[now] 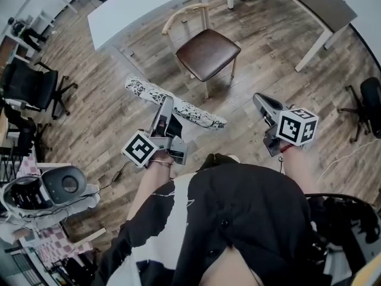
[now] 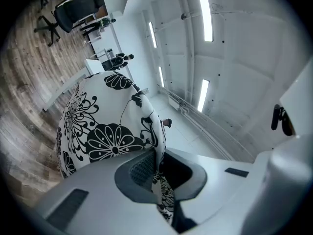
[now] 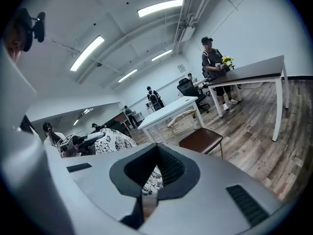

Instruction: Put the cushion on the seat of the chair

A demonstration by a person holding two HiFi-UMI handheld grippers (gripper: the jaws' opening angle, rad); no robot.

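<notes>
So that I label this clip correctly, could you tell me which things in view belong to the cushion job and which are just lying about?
Job: floral cushion, left gripper shut on its edge, right gripper empty, brown-seated chair.
Lying about: white table, black office chair, long table, person standing beside it.

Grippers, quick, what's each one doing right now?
Left gripper: closed on the flowery cushion, at its edge.
Right gripper: closed, holding nothing.
</notes>
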